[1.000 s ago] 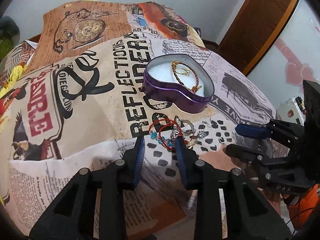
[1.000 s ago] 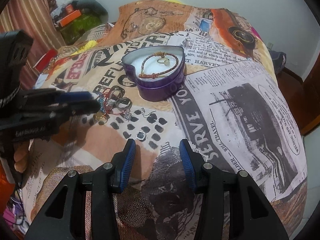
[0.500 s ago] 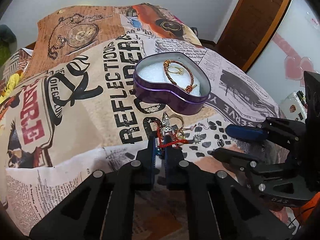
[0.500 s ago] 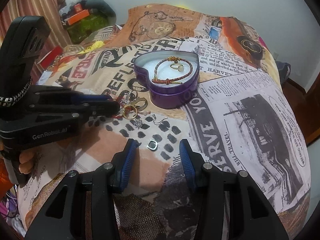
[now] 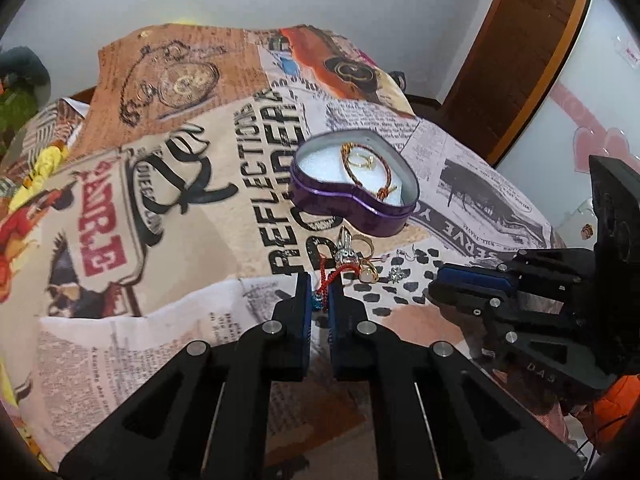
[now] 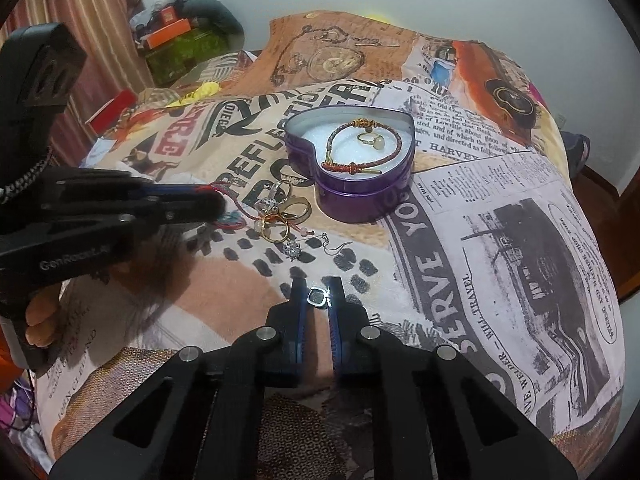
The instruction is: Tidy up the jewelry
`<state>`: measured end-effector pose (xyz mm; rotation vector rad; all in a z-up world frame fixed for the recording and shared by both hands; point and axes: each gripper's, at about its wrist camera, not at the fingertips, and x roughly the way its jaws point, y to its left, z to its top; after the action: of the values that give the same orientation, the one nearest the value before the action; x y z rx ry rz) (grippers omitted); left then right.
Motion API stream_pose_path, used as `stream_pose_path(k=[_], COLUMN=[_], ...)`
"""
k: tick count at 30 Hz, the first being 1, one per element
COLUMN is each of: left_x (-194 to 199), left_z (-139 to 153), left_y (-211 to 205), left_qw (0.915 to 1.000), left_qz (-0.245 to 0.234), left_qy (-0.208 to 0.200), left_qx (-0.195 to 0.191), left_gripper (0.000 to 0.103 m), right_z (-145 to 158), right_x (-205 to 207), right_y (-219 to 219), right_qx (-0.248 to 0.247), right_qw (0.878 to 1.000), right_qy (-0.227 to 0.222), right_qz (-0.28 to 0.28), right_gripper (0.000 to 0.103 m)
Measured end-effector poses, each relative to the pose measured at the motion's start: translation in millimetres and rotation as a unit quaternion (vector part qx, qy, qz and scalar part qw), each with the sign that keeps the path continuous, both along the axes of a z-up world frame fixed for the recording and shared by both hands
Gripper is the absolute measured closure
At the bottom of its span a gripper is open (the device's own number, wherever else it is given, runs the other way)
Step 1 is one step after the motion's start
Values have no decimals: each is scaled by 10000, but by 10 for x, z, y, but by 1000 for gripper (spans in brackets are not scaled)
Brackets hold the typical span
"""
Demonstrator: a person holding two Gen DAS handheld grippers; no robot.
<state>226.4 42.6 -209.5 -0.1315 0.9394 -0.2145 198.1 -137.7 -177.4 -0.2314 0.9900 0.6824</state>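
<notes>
A purple heart-shaped tin (image 5: 356, 204) (image 6: 360, 200) sits on the printed bedspread; it holds a braided bracelet (image 6: 360, 148) and a gold ring (image 6: 370, 140). My left gripper (image 5: 320, 286) (image 6: 212, 200) is shut on a red cord bracelet (image 5: 334, 274) and lifts it from a tangle of rings and charms (image 6: 280, 216). My right gripper (image 6: 318, 296) (image 5: 444, 280) is shut on a small square silver ring (image 6: 318, 297) on the cloth. A crystal stud (image 6: 292, 248) and a hook earring (image 6: 336, 246) lie loose nearby.
The bedspread (image 6: 500, 240) drapes over a rounded surface that falls away on the right. Clutter and a green bag (image 6: 188, 48) sit at the far left by a curtain. A wooden door (image 5: 520, 48) stands at the right.
My left gripper closed on the red cord bracelet and raised it, dragging the tangle. My right gripper moved forward and closed on the small square ring.
</notes>
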Motion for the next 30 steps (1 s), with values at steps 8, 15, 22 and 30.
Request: stream_pose_path(k=[8, 15, 22, 30], left_x=[-129, -202, -220, -64], left_z=[292, 578, 832, 957], left_y=[-14, -69, -144, -196], left_qw=[9992, 9971, 9943, 9922], left_qz=[22, 11, -54, -89], left_qy=[-373, -728, -1048, -1230], left_qx=[151, 215, 193, 203], left_gripper=[97, 97, 97, 97], right_z=[247, 517, 714, 741], right_x=[-22, -32, -26, 21], right_y=[-69, -155, -233, -277], right_qx=[181, 333, 448, 488], right_qw=[9993, 9971, 9938, 9927], right_qy=[-247, -566, -839, -892], right_qz=[-191, -395, -582, -647], right_gripper=[94, 94, 94, 94])
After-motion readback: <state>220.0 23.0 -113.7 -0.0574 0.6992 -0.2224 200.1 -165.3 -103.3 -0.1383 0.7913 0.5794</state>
